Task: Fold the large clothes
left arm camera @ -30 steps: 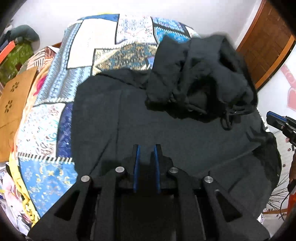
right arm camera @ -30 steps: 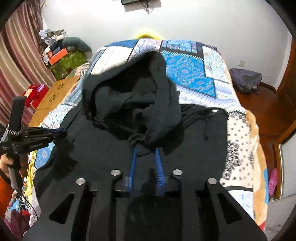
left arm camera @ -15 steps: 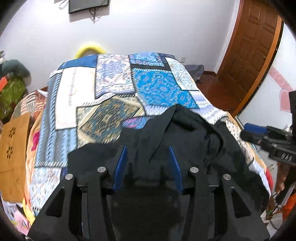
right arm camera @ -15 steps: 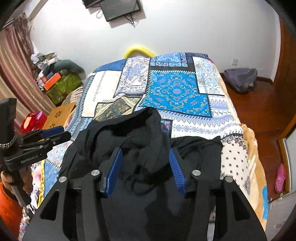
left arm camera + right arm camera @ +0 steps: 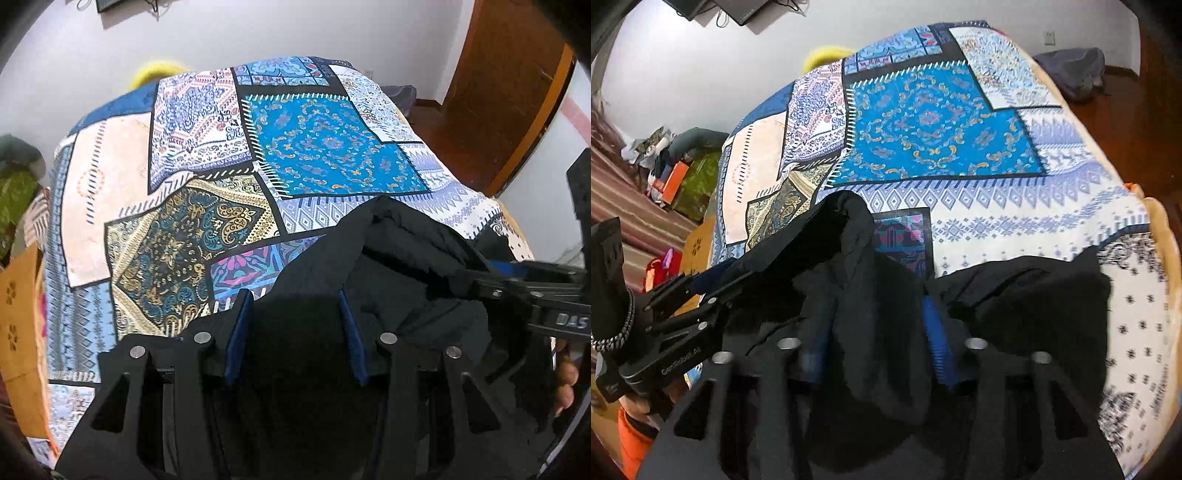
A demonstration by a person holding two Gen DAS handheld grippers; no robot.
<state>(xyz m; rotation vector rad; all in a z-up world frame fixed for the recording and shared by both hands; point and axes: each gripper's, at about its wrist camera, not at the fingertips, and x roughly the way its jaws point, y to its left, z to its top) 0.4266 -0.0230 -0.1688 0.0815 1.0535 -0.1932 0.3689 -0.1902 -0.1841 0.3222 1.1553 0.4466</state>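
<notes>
On the side of my right gripper (image 5: pixel 480 280), as my left wrist camera sees it, I can read the pale letters "DAS"; the rest of the word is cut off at the edge of the picture. On the side of my left gripper (image 5: pixel 698 291), seen from the right wrist camera, there is one line of pale print, but it is too blurred and I cannot read it with certainty. I find no other text.
</notes>
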